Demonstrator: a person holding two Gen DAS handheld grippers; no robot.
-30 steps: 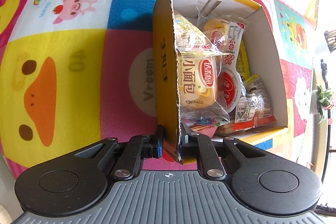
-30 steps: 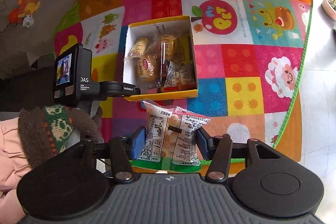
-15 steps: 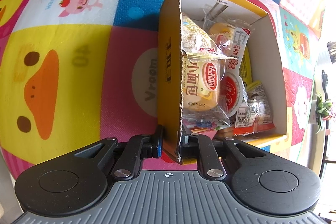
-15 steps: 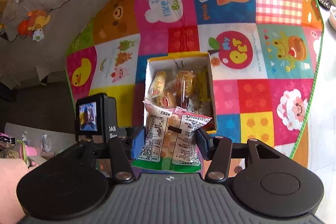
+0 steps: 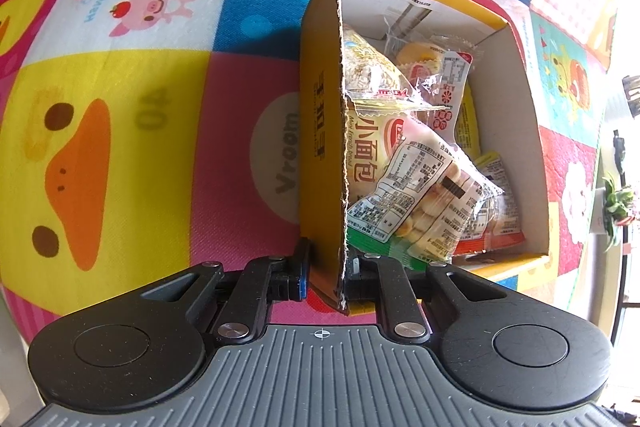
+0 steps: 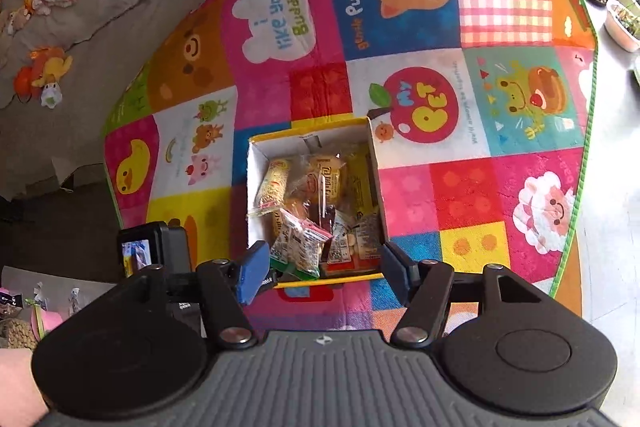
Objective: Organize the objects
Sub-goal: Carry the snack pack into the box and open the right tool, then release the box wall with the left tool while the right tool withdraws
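Note:
A yellow cardboard box (image 5: 320,131) stands on the play mat, filled with several wrapped snack packets. My left gripper (image 5: 326,277) is shut on the box's near left wall. A snack bag of small biscuits (image 5: 424,203) with a printed label lies on top of the packets at the near end of the box. In the right wrist view the box (image 6: 374,163) sits below and ahead, and the same bag (image 6: 300,247) rests inside it. My right gripper (image 6: 320,269) is open and empty, high above the box's near edge.
A colourful patchwork play mat (image 6: 420,75) covers the floor. A grey sofa (image 6: 80,7) with small toys and clothes runs along the left. Plant pots (image 6: 620,23) stand on the bare floor at the right. The left gripper's camera body (image 6: 156,253) shows beside the box.
My right gripper has opened and let go of the biscuit bag, which now lies in the box. The right gripper has risen higher. The left gripper still holds the box wall.

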